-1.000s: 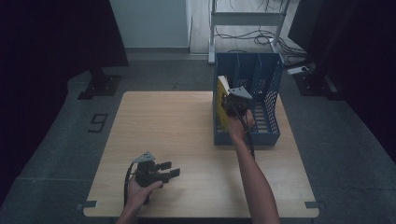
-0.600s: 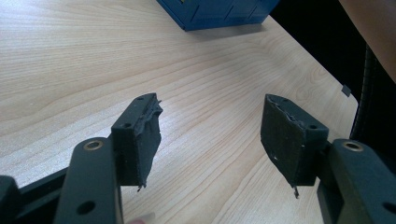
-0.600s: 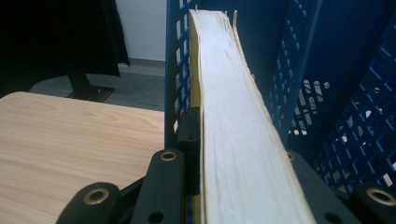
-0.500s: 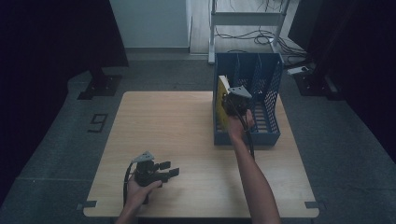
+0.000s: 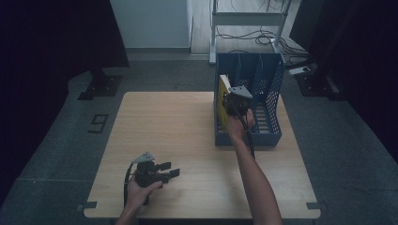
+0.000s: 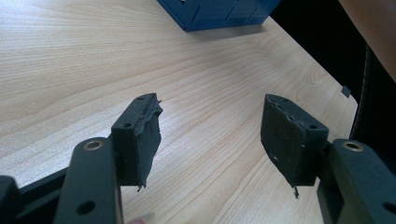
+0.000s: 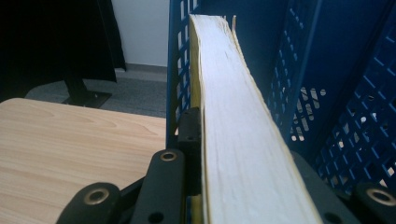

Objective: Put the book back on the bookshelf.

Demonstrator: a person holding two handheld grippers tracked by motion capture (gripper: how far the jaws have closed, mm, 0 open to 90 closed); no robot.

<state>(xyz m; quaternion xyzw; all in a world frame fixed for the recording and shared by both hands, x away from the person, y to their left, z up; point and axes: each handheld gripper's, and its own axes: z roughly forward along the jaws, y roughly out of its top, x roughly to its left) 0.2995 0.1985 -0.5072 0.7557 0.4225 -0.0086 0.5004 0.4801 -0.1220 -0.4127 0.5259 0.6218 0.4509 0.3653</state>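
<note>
Two grippers: one works, one waits.
Right gripper (image 5: 233,104): its black jaws pinch a thick yellow-covered book with cream page edges (image 7: 238,121), one jaw on each cover, the page block running up between them in the right gripper view.
Book position: upright, set into the leftmost compartment of the blue perforated plastic file rack (image 5: 272,101), against that compartment's outer wall, its top corner rising above the rack's front lip.
Rack position: at the tabletop's far right, near the right edge, open side toward the person.
Change from a second ago: very little; the right gripper and book sit in almost the same place at the rack's left compartment, perhaps slightly lower, too slight to be sure.
Meaning: I judge the book to be nearly seated, with release the step left once its lower edge rests on the rack floor.
Left gripper (image 5: 165,170): jaws spread wide with nothing between them, resting low over the light wooden tabletop (image 6: 84,56) near its front left corner.
Left gripper change: none that I can make out; it has kept its spot and its spread.
</note>
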